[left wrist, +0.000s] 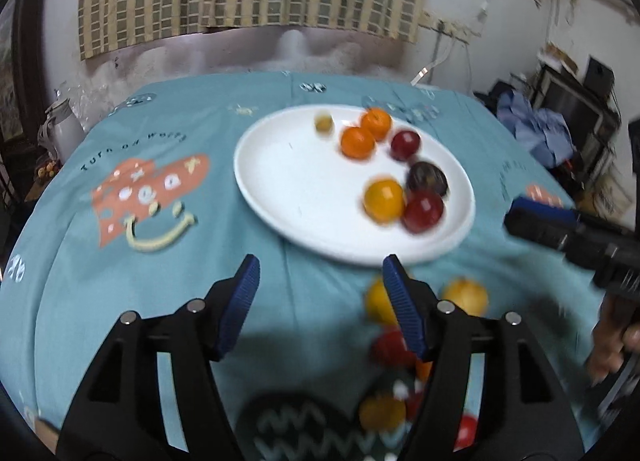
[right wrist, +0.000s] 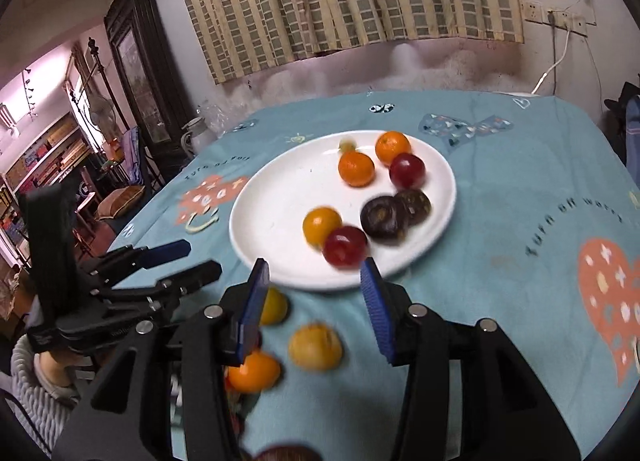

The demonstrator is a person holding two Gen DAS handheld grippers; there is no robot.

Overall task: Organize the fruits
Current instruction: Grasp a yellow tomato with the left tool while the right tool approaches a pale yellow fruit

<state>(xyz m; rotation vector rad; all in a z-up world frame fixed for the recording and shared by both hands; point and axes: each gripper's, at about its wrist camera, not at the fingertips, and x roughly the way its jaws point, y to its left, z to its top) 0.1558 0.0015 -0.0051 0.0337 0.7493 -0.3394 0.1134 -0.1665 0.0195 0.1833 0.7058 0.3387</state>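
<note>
A white plate [left wrist: 256, 165] [right wrist: 248, 229] sits on the teal tablecloth and holds two oranges [left wrist: 366, 131], red plums [left wrist: 422, 211], a dark plum [left wrist: 426, 177], a yellow fruit [left wrist: 383, 199] and a small greenish one [left wrist: 323, 123]. Several loose fruits lie on the cloth in front of the plate, among them a yellow one [right wrist: 316, 345] [left wrist: 466, 295] and an orange [right wrist: 252, 373]. My left gripper [left wrist: 320, 273] [right wrist: 200, 259] hovers open before the plate's near rim, with nothing between its fingers. My right gripper [right wrist: 316, 273] [left wrist: 512, 213] is open above the loose fruits and holds nothing.
A pale jug [left wrist: 60, 129] [right wrist: 196, 133] stands off the table's far left corner. A dark cabinet [right wrist: 140, 61] rises beyond it. Clutter and blue cloth [left wrist: 536, 125] fill the right side. A person's hand [left wrist: 608, 341] grips the right tool.
</note>
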